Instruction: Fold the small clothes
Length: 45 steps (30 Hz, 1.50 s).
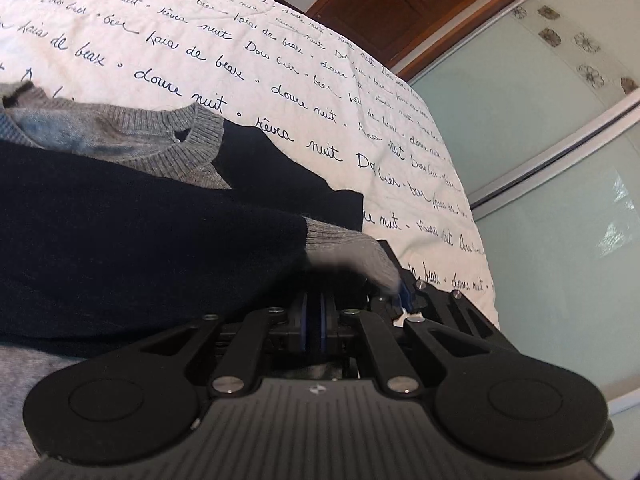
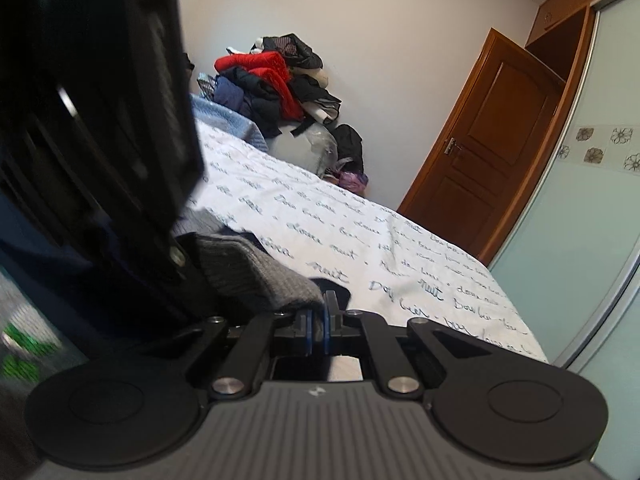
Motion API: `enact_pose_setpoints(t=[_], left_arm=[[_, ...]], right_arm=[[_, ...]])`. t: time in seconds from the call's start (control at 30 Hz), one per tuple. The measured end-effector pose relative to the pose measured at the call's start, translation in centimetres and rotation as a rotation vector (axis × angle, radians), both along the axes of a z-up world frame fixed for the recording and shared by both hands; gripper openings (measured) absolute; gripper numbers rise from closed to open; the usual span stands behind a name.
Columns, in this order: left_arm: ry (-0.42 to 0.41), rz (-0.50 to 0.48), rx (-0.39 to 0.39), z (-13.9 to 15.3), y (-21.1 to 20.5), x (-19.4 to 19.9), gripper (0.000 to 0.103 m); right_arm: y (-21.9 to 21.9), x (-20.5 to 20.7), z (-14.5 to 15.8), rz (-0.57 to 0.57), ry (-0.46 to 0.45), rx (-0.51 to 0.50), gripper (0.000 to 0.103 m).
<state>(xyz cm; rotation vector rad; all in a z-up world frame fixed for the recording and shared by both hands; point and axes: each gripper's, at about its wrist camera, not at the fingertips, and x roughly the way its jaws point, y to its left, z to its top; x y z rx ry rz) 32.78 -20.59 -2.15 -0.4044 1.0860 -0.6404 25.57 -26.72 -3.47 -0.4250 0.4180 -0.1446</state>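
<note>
White quilted bedspread printed with dark cursive script (image 1: 280, 60) covers the bed and serves as the work surface. A frosted-glass sliding wardrobe (image 1: 540, 120) and a brown wooden door (image 2: 492, 144) bound the far side of the room. A mixed pile of red and dark clothing (image 2: 276, 80) sits beyond the far end of the bed, well apart from the work area.

On the bedspread lies the dark navy knit sweater with grey ribbed collar and cuffs (image 1: 120, 240). Its collar sits toward the upper left of the left wrist view; one sleeve runs from the body toward the lower right, so the sleeve's long axis points at both tools.

The grey ribbed cuff (image 1: 348, 248) ends this sleeve. In the right wrist view the same cuff (image 2: 256, 276) reaches into the finger gap.

Right gripper (image 2: 318, 330): blue pads drawn nearly together, with grey cuff fabric pinched between them.

Left gripper (image 1: 314, 320): pads closed against each other. Dark fabric lies directly over them; whether any fabric is caught cannot be determined.

Judgement: the sleeve fold is in hand. The right gripper controls the cuff end, so the coming move calls for carrying the cuff back along the sleeve axis, toward the sweater body at the left.
</note>
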Motion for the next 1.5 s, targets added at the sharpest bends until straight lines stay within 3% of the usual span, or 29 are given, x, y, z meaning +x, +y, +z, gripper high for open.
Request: enact_pose_setpoints(t=[0.2, 0.3, 0.37, 0.4, 0.53, 0.67, 0.77, 0.87, 0.9, 0.93, 1.1, 1.37, 1.5], left_arm=[[-0.025, -0.039, -0.019, 1.6, 2.1, -1.0, 0.011], [-0.09, -0.035, 0.024, 2.7, 4.3, -1.7, 0.021], [-0.16, -0.001, 0.095, 3.2, 6.0, -2.2, 0.026], [-0.198, 0.025, 0.149, 3.3, 6.8, -2.3, 0.028], [-0.3, 0.139, 0.337, 3.1, 10.0, -2.5, 0.031], [-0.257, 0.204, 0.346, 2.3, 13.7, -1.8, 0.033], [-0.252, 0.234, 0.361, 2.0, 15.4, -1.2, 0.034], [-0.233, 0.264, 0.361, 1.3, 16.5, -0.5, 0.034], [-0.219, 0.274, 0.359, 1.1, 16.9, -0.3, 0.034], [-0.21, 0.28, 0.359, 1.0, 17.1, -0.2, 0.034], [-0.204, 0.293, 0.382, 0.1, 17.3, 0.0, 0.035], [-0.205, 0.314, 0.391, -0.2, 17.6, 0.4, 0.043], [-0.205, 0.324, 0.396, -0.3, 17.4, 0.5, 0.043]], right_arm=[[-1.0, 1.1, -1.1, -0.094, 0.047, -0.075, 0.007], [-2.6, 0.9, -0.6, -0.225, 0.044, -0.07, 0.007], [-3.9, 0.2, 0.8, -0.303, 0.005, 0.025, 0.007], [-4.2, 0.0, 1.6, -0.285, -0.009, 0.092, 0.007], [-3.7, 0.1, 3.4, -0.003, 0.089, 0.431, 0.007], [-5.2, 0.2, 3.3, -0.026, 0.095, 0.681, 0.01], [-8.4, -0.2, 2.3, -0.055, 0.125, 0.818, 0.022], [-9.6, -1.0, 1.1, -0.049, 0.133, 0.881, 0.046], [-10.2, -0.9, 1.1, -0.053, 0.123, 0.897, 0.06], [-10.5, -1.0, 0.9, -0.054, 0.116, 0.914, 0.064], [-11.2, -0.5, 0.7, 0.025, 0.123, 1.048, 0.064], [-10.5, 2.1, 0.2, 0.07, 0.242, 1.083, 0.062], [-10.2, 2.9, 0.1, 0.02, 0.202, 1.058, 0.021]])
